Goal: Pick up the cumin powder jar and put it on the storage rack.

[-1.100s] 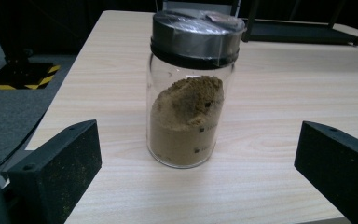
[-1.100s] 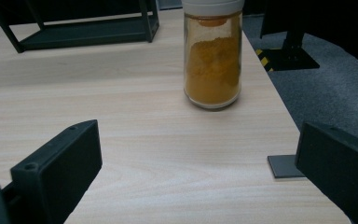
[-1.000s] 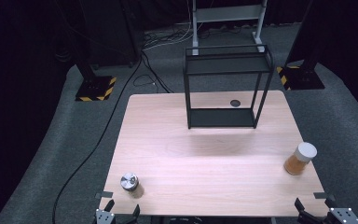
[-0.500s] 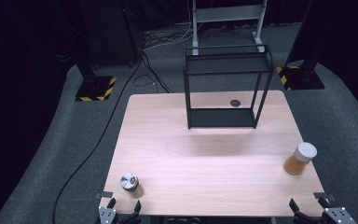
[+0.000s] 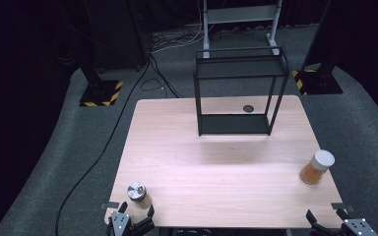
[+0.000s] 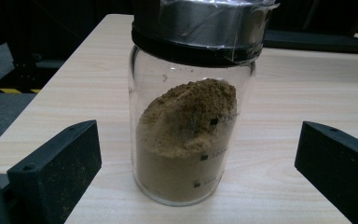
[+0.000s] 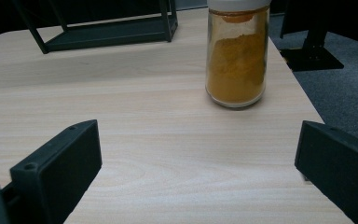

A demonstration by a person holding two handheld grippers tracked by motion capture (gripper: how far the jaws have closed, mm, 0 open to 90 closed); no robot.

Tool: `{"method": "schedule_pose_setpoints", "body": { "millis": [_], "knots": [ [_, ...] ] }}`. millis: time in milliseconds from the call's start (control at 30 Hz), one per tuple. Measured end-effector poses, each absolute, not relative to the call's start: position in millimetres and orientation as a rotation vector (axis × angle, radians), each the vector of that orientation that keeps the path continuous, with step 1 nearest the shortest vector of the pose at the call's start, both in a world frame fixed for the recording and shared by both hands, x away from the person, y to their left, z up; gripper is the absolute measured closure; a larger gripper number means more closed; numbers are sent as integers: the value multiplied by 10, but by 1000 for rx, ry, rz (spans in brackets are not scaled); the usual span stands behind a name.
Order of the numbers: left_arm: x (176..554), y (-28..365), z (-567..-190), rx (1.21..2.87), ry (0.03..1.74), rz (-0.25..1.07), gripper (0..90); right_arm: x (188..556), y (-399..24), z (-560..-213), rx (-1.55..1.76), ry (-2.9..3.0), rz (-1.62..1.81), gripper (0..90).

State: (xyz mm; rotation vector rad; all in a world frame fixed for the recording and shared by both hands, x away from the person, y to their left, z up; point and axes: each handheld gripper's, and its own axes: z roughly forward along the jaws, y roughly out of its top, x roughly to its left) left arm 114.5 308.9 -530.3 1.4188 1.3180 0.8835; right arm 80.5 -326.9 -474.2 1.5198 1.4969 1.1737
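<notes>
A glass jar of brown powder with a silver lid point(image 5: 137, 191) point(image 6: 193, 121) stands near the table's front left corner. My left gripper point(image 5: 137, 214) point(image 6: 196, 172) is open just in front of it, its jaws wide on either side and apart from the glass. A jar of orange powder with a white lid point(image 5: 317, 167) point(image 7: 237, 53) stands at the right edge. My right gripper point(image 5: 326, 218) point(image 7: 196, 172) is open at the front right corner, some way short of that jar.
A black wire shelf rack point(image 5: 236, 91) stands at the back of the wooden table point(image 5: 216, 162). A small dark round hole point(image 5: 248, 108) lies under it. Stands with striped bases point(image 5: 98, 93) and cables sit on the grey floor behind.
Both grippers have crept slightly forward at the table's front edge. The jars and rack have not moved.
</notes>
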Motion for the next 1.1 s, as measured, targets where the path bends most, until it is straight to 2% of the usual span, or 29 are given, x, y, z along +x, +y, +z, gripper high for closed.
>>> {"method": "schedule_pose_setpoints", "body": {
  "millis": [400,733,1100],
  "knots": [
    [1341,3140,-5297,1445,1286,852,0,829,-3254,-4710,1533,1516,1150,0],
    [1360,3196,-5274,1470,1265,830,0,829,-3272,-4701,1534,1522,1149,0],
    [1465,3111,-5183,1484,1267,876,1,822,-3272,-4690,1532,1521,1148,0]
  ]
}}
